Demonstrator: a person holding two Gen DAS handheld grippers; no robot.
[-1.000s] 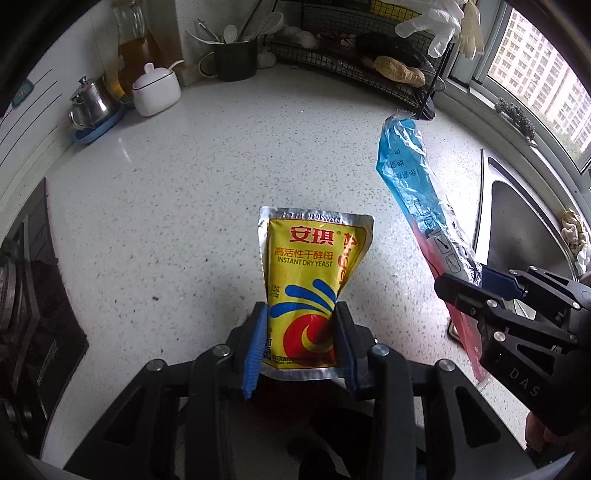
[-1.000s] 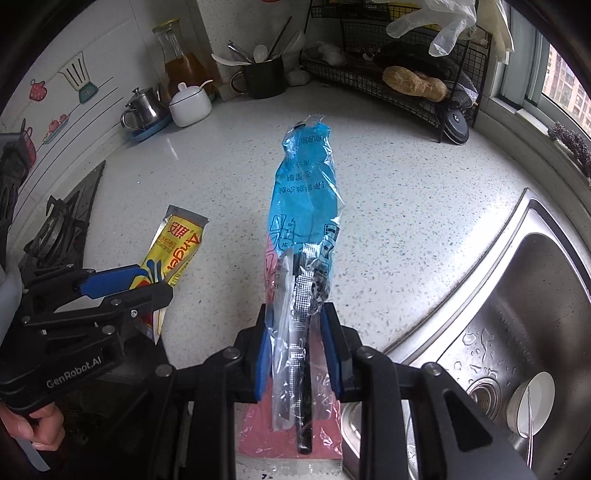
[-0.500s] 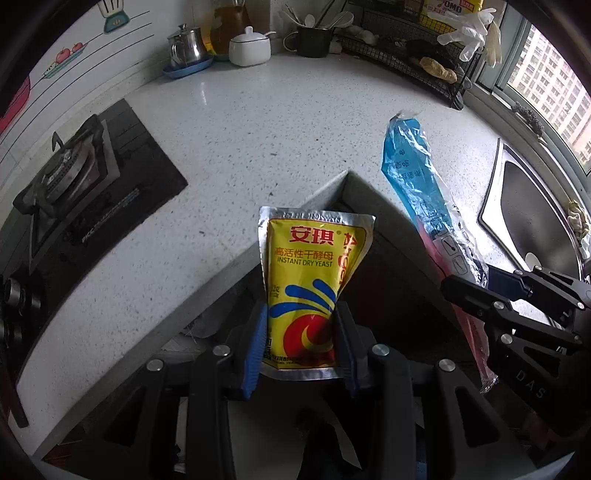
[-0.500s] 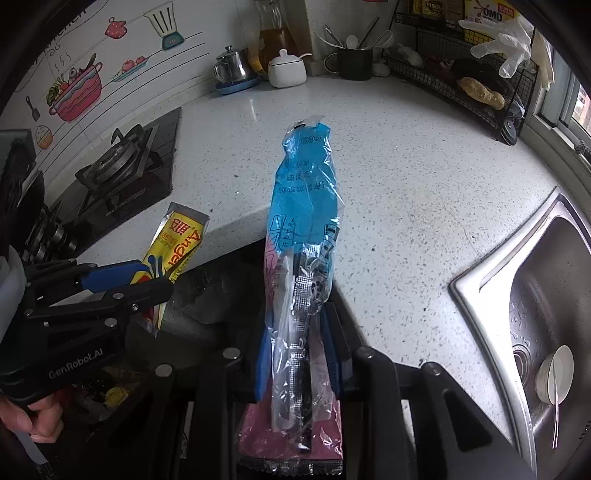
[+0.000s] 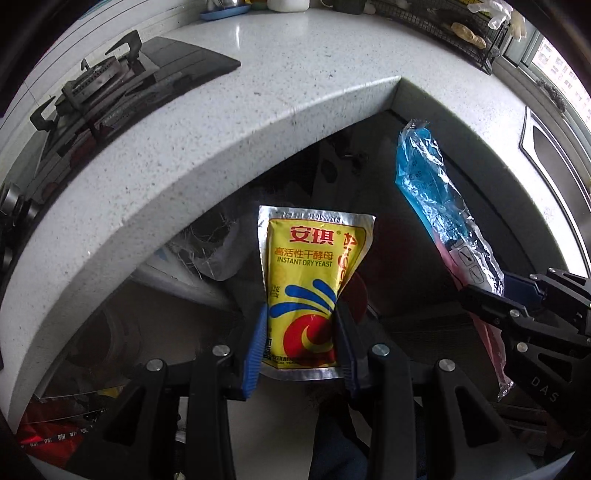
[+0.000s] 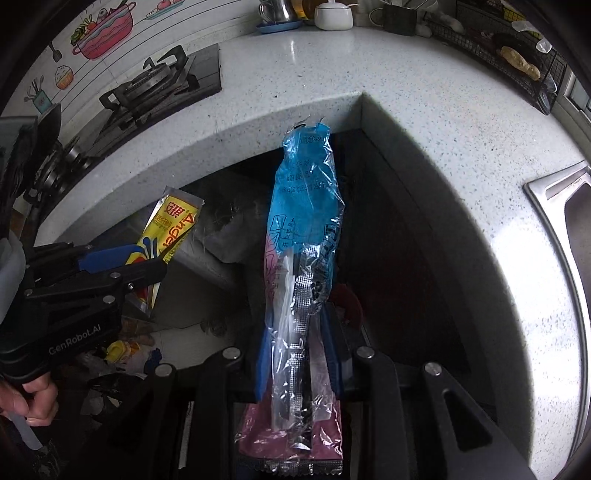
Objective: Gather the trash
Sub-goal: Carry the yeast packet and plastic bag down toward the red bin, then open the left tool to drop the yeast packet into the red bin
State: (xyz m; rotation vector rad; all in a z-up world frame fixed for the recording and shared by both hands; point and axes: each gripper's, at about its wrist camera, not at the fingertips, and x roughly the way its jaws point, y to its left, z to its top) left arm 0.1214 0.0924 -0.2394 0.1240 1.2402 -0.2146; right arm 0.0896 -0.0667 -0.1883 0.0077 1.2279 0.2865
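Left gripper [image 5: 300, 328]: I have it closed on the lower part of the instant dry yeast packet [image 5: 312, 284], blue pads pressing both side edges so the foil buckles a little at the waist.
Yeast packet: it stands upright out of my jaws, in the air below the level of the countertop [image 5: 207, 122]; it looks light, thin and crinkly, so the hold down low near the bottom seal seems enough.
Right gripper [image 6: 300, 347]: I have it pinched on the blue plastic wrapper [image 6: 304, 229] around its lower third, the jaws nearly together.
Blue wrapper: a long, limp film sleeve, blue above and pink at the tail end, with something foil-like inside; it sticks up past the counter edge in my view. I judge it slippery and floppy, so a grip across the bunched middle holds better than one at the loose ends.
Below both grippers: a dark space under the counter corner with mixed litter [image 6: 122, 354] on the floor; I cannot make out a bin rim.
Further off: the gas hob [image 6: 155, 85] on the left, the sink [image 6: 569, 221] at the right.
Far back: a white sugar pot [image 6: 332, 16] and a wire rack [image 6: 517, 44] by the wall.
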